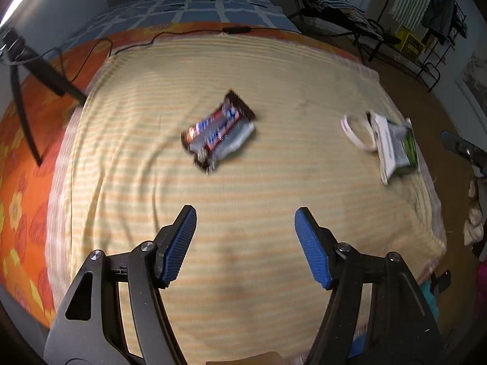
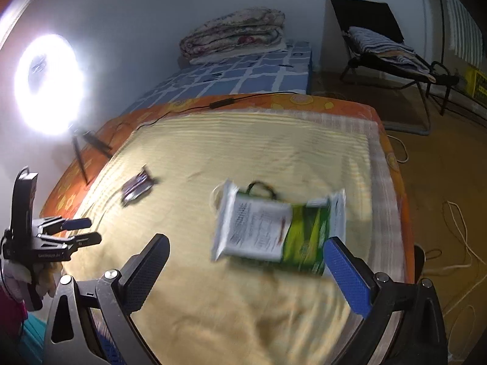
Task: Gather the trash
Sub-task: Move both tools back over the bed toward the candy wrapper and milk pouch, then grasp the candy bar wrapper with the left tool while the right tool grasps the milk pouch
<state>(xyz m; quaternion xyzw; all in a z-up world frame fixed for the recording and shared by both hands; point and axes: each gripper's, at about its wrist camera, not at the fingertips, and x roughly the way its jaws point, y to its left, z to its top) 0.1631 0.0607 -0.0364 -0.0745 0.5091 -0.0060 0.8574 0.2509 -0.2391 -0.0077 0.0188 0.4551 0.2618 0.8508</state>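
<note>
A crumpled brown, blue and white candy wrapper (image 1: 219, 130) lies on the yellow striped cloth (image 1: 243, 188), ahead of my left gripper (image 1: 245, 217), which is open and empty above the cloth. The wrapper also shows small in the right wrist view (image 2: 137, 187). A white and green bag with handles (image 2: 277, 231) lies flat on the cloth, close ahead of my right gripper (image 2: 248, 249), which is open and empty. The bag also shows in the left wrist view (image 1: 392, 144) at the right edge of the cloth. The left gripper shows in the right wrist view (image 2: 82, 231).
The cloth covers an orange flowered mattress (image 1: 27, 164). A black cable (image 2: 222, 102) runs along its far edge. A ring light (image 2: 48, 83) on a tripod stands at the left. A blue checked bed with folded blankets (image 2: 234, 35) lies behind. A black chair (image 2: 386, 48) stands on the floor.
</note>
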